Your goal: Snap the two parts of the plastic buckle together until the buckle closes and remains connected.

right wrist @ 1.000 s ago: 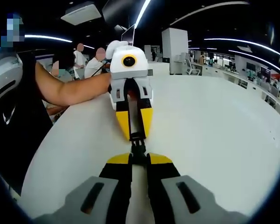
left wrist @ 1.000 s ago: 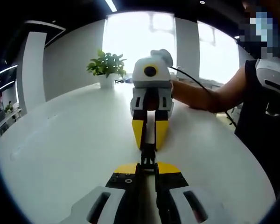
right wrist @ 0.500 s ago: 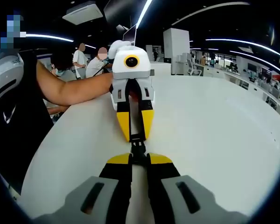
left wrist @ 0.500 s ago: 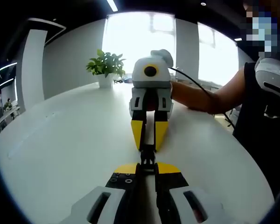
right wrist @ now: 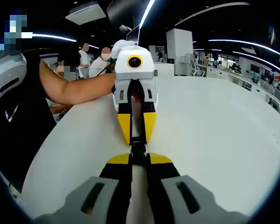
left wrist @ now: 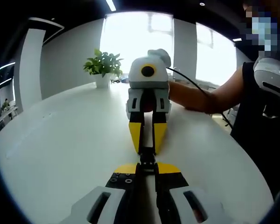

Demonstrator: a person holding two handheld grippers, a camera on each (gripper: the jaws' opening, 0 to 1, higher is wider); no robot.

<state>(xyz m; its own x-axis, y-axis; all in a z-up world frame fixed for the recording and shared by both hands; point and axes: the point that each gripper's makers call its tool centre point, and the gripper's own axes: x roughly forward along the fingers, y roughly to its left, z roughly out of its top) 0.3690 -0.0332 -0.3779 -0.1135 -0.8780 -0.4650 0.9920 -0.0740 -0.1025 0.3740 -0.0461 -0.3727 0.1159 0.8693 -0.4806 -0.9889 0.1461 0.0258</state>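
Both grippers have drawn slightly closer together than a second ago, meeting nose to nose over the white table. Left gripper and right gripper each pinch one end of the single black buckle, its two parts touching between them. One potted plant stands beyond the buckle.
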